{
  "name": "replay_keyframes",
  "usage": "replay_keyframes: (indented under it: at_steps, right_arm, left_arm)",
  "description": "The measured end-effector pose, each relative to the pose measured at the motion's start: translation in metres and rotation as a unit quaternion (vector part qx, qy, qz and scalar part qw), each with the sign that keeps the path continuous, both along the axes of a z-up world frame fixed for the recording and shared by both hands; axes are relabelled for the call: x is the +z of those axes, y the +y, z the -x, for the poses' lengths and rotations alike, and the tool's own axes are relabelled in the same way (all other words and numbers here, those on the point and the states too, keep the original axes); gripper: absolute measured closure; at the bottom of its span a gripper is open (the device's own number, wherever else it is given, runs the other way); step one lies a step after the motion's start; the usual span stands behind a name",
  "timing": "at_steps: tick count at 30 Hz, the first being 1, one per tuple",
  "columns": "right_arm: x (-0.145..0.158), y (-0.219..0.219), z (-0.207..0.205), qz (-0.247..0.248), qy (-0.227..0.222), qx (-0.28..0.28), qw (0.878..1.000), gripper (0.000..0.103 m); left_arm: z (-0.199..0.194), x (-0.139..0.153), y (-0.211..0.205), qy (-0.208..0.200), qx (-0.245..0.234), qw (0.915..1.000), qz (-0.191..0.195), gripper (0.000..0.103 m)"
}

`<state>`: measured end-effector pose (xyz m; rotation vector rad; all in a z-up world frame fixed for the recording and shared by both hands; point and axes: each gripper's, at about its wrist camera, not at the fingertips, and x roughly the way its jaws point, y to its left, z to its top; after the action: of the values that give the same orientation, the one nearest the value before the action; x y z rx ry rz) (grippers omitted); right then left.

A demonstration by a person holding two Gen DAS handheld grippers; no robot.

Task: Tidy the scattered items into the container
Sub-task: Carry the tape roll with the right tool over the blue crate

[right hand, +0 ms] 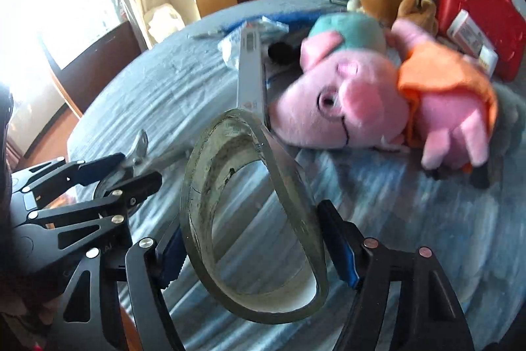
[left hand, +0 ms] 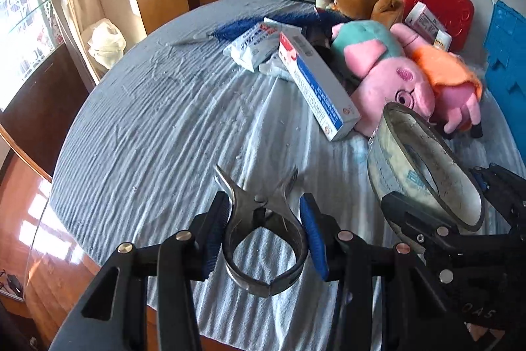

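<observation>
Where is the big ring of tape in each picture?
Left wrist view: tape roll at the right edge, between the right gripper's fingers.
Right wrist view: tape roll in the lower middle, between the fingers.
Shared landmark: the pink pig plush lies just behind it.

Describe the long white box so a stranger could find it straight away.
Start at the grey-blue cloth covering the table, then find the big pink pig toy near its far side. The long white box leans against the pig's left side; its blue stripe and red end set it apart from the crumpled white packets behind.
</observation>
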<state>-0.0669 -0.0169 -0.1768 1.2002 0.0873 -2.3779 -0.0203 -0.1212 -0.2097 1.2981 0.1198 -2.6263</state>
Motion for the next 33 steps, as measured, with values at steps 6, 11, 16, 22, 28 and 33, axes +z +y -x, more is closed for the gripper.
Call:
replay_keyframes:
  at_steps: [6,11,16,22,28,33]
  right_arm:
    - [0.052,0.003,0.007,0.005,0.046,-0.019,0.999,0.030]
    - [0.107,0.012,0.004,0.004,0.093,-0.052,0.994,0.030]
    - [0.160,0.031,-0.003,-0.002,0.137,-0.093,0.986,0.030]
    - [0.212,0.059,-0.010,-0.011,0.176,-0.149,0.973,0.030]
    - [0.250,0.103,-0.029,-0.026,0.205,-0.205,0.957,0.030]
    - [0.286,0.165,-0.051,-0.038,0.238,-0.256,0.936,0.031]
  left_arm:
    - [0.009,0.057,0.003,0.050,-0.014,0.9986,0.010,0.059]
    - [0.018,0.112,0.013,0.104,-0.044,0.9935,0.015,0.059]
    - [0.030,0.159,0.032,0.149,-0.088,0.9848,0.015,0.059]
    - [0.044,0.203,0.064,0.189,-0.141,0.9719,0.010,0.059]
    - [0.054,0.239,0.120,0.222,-0.196,0.9552,0.003,0.059]
    - [0.057,0.273,0.196,0.254,-0.239,0.9374,-0.002,0.059]
